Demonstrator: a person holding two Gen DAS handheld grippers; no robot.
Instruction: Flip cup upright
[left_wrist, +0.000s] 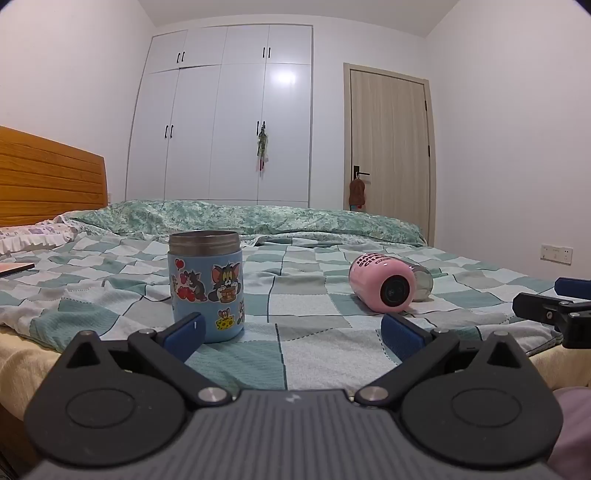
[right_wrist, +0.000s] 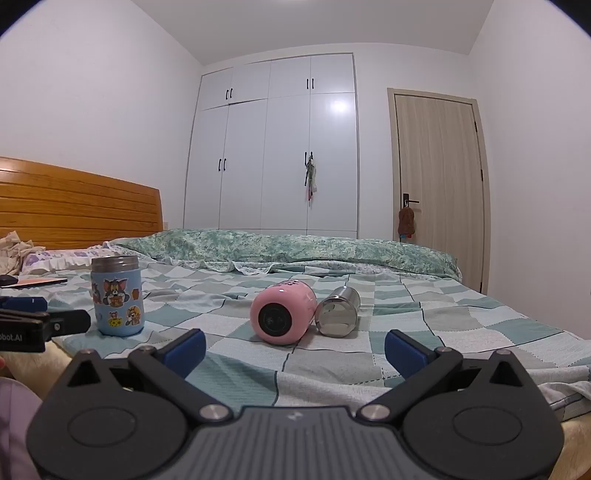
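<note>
A pink cup (left_wrist: 382, 282) lies on its side on the checked bedspread, its base towards me; it also shows in the right wrist view (right_wrist: 282, 315). A steel cup (right_wrist: 338, 312) lies on its side just right of it, partly hidden behind the pink cup in the left wrist view (left_wrist: 423, 282). A blue cartoon-sticker cup (left_wrist: 205, 284) stands upright at the left, seen also in the right wrist view (right_wrist: 117, 295). My left gripper (left_wrist: 291, 330) is open, empty, just in front of the blue cup. My right gripper (right_wrist: 295, 350) is open, empty, short of the pink cup.
The checked bedspread (right_wrist: 461, 317) covers the bed, with a rolled green quilt (right_wrist: 295, 247) across the back. A wooden headboard (right_wrist: 74, 206) and pillows stand at the left. White wardrobe (right_wrist: 273, 147) and a door (right_wrist: 439, 177) are behind. A flat book (right_wrist: 40, 282) lies far left.
</note>
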